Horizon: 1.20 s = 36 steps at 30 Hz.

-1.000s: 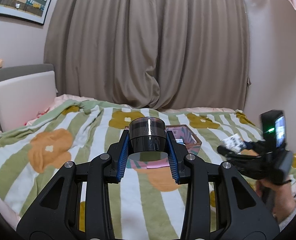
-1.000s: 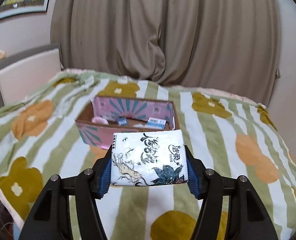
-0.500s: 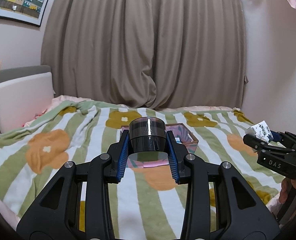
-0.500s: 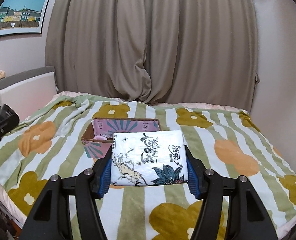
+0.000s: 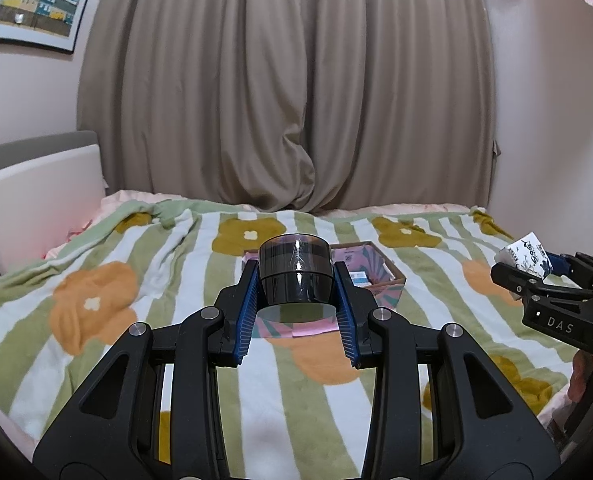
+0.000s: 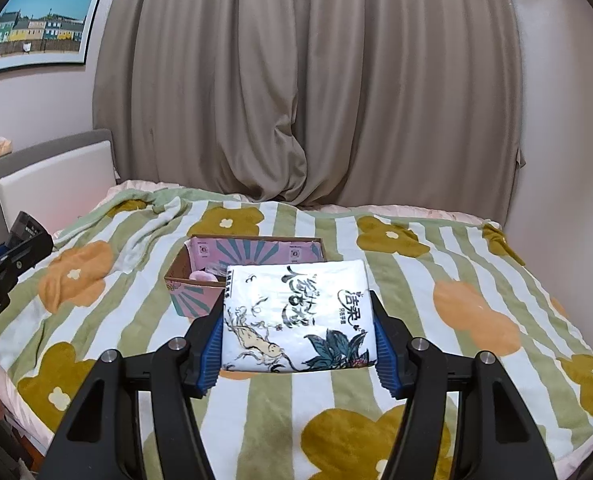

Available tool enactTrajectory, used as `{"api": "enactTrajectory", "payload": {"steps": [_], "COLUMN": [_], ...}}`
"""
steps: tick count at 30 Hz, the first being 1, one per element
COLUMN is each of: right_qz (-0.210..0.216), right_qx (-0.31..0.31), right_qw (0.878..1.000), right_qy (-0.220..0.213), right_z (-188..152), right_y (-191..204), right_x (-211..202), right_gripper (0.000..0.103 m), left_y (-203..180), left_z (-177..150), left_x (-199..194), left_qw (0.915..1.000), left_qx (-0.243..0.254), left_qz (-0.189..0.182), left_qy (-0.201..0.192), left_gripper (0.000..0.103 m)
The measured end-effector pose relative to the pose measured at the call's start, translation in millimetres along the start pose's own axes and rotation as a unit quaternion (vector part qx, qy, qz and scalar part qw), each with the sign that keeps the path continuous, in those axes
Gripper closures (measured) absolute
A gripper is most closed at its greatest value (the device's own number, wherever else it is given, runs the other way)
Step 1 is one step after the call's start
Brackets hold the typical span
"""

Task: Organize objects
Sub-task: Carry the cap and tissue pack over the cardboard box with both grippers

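Note:
My left gripper point(image 5: 295, 300) is shut on a dark round jar point(image 5: 295, 270) and holds it above the bed. My right gripper point(image 6: 298, 332) is shut on a white tissue pack point(image 6: 298, 316) with printed drawings; that pack also shows in the left wrist view point(image 5: 526, 254) at the right edge. A pink patterned cardboard box point(image 6: 252, 252) sits open on the bed beyond both grippers, with small items inside; it shows in the left wrist view point(image 5: 376, 270) partly hidden behind the jar. The left gripper's tip point(image 6: 12, 252) shows at the left edge of the right wrist view.
The bed carries a striped green and white blanket point(image 6: 456, 264) with orange and mustard flowers. A grey headboard with a white cushion point(image 5: 36, 208) stands at the left. Brown curtains point(image 5: 288, 100) hang behind the bed. A framed picture point(image 6: 36, 32) hangs on the left wall.
Both grippers have drawn back from the box, so it looks smaller and farther off. The jar and the tissue pack stay held as before.

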State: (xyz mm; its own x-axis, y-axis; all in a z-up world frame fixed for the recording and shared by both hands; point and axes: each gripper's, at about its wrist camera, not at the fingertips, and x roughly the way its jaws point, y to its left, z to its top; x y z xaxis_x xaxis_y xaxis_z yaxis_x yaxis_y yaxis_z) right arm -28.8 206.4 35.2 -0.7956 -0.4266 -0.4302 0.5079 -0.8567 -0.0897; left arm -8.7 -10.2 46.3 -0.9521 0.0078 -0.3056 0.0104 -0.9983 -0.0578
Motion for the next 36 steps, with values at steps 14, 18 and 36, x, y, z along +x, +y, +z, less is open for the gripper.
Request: {"api": "enactTrajectory", "payload": {"steps": [14, 18, 36], "right_qz": [0.026, 0.049, 0.102], "right_qx": [-0.019, -0.019, -0.028], "right_qw": [0.999, 0.998, 0.965], "right_qy": [0.022, 0.047, 0.239], "right_z": [59.0, 76.1, 85.8], "right_y": [-0.3, 0.5, 6.2], "right_x": [95.3, 134.2, 337.6], "right_gripper": [0.045, 0.045, 0.045], "left_y": [22.2, 27.8, 25.2], "left_z": [44.1, 57.9, 34.8], "left_x": [129.0, 176.8, 394.4], "left_qw": [0.9975, 0.9949, 0.9554], "left_qx": [0.014, 0.015, 0.010], "left_qz": [-0.026, -0.042, -0.091], "left_qy": [0.065, 0.091, 0.281], "left_gripper": [0.071, 0.071, 0.071]}}
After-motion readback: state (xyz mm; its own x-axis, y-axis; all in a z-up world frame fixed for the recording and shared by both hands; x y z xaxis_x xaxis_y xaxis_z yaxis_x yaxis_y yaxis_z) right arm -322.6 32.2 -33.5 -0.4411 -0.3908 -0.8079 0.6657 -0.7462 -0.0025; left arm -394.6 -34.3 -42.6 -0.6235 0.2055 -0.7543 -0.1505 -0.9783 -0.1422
